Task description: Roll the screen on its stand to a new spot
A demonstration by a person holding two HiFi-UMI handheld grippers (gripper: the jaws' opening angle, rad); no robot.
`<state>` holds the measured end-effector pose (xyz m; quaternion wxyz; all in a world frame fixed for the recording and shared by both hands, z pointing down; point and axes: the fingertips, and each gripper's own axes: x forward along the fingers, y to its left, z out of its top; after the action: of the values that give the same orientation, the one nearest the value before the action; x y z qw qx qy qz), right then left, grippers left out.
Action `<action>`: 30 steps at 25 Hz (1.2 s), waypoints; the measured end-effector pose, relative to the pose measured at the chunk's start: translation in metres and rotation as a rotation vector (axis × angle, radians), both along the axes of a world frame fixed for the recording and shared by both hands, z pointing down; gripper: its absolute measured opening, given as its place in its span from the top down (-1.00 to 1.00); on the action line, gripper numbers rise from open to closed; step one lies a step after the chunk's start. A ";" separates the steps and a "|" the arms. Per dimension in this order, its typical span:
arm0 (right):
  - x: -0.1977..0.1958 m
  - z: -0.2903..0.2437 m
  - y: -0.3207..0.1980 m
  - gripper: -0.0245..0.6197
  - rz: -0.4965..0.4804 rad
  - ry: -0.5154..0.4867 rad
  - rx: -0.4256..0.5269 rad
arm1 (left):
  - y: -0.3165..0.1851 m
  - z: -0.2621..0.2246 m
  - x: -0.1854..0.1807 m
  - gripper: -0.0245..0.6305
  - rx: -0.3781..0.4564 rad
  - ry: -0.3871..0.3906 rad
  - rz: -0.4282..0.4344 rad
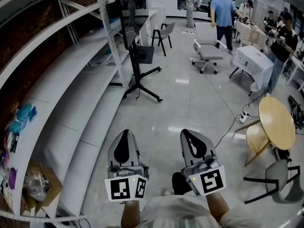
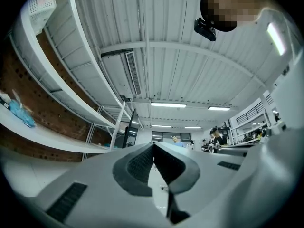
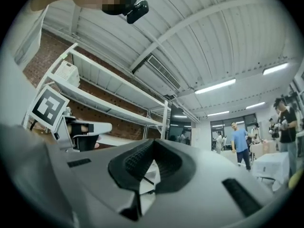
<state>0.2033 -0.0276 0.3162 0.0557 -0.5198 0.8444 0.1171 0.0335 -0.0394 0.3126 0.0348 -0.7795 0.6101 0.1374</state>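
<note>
The dark screen stands edge-on on its black wheeled stand beside the white shelving, a few steps ahead of me on the glossy floor. My left gripper and right gripper are held side by side in front of my body, far short of the stand. Both are shut with nothing between the jaws. In the left gripper view the left gripper points slightly upward, with the screen small behind it. In the right gripper view the right gripper points toward the screen.
Long white shelves line the left side. A white office chair and a covered table stand further back. At right are a round wooden table, a grey chair and a power strip with cable. Several people stand at the back.
</note>
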 end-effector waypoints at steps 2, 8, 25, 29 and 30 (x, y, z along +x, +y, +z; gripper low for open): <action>-0.006 0.001 -0.011 0.87 -0.023 0.001 0.003 | -0.011 0.005 0.001 0.88 -0.005 0.002 0.010; -0.013 0.020 -0.056 0.86 -0.026 0.072 0.021 | -0.074 0.028 0.019 0.88 -0.054 0.023 0.048; -0.022 -0.017 -0.393 0.86 -0.110 0.020 0.074 | -0.375 -0.014 0.001 0.88 0.022 -0.036 -0.044; -0.029 -0.030 -0.447 0.86 -0.118 0.004 0.103 | -0.418 -0.024 -0.006 0.88 0.041 -0.053 -0.063; -0.033 -0.033 -0.457 0.86 -0.123 -0.001 0.110 | -0.427 -0.026 -0.009 0.88 0.042 -0.057 -0.069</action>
<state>0.1705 -0.4851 0.2828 0.0919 -0.4634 0.8668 0.1595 0.0246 -0.4662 0.2863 0.0731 -0.7607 0.6325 0.1266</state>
